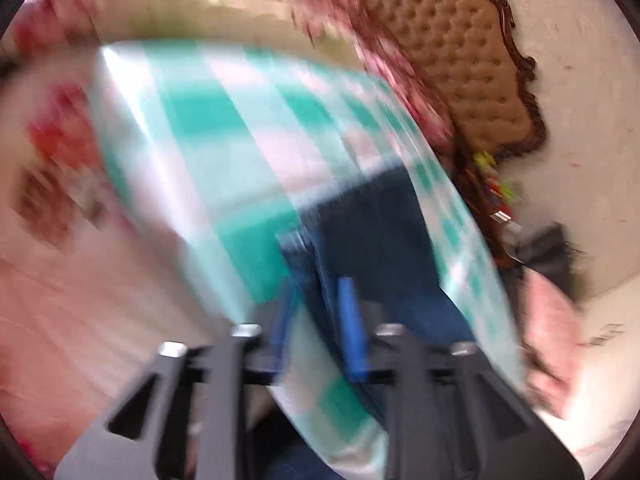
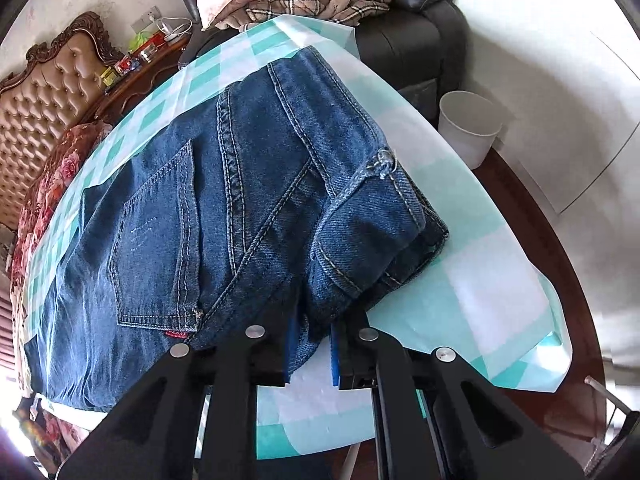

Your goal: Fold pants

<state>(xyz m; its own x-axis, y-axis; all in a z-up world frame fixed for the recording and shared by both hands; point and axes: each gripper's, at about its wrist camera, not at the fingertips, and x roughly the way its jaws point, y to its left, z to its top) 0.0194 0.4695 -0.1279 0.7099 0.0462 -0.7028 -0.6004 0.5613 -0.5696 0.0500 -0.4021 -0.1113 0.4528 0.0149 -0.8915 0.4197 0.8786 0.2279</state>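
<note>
Lying on a table (image 2: 460,280) under a teal-checked cloth (image 2: 472,300), the jeans (image 2: 248,184) are spread seat-up, a back pocket (image 2: 156,248) and the waistband (image 2: 384,240) showing in the right wrist view. The right gripper (image 2: 312,354) pinches a fold of denim near the waistband edge, its blue pads (image 2: 335,356) pressed tight on the cloth. The left wrist view is badly smeared; the left gripper (image 1: 316,332) has its blue pads (image 1: 352,332) standing partly apart, with nothing seen clamped between them, over the table's edge with dark denim just beyond. Judging by this, the fold is at an early step: one hand anchors the waist while the other is free. The next move likely calls for the left gripper to find a matching hold on the jeans, so both can lift and lay one half over the other. A headboard (image 2: 44,92) and a white bin (image 2: 468,128) stand nearby.
</note>
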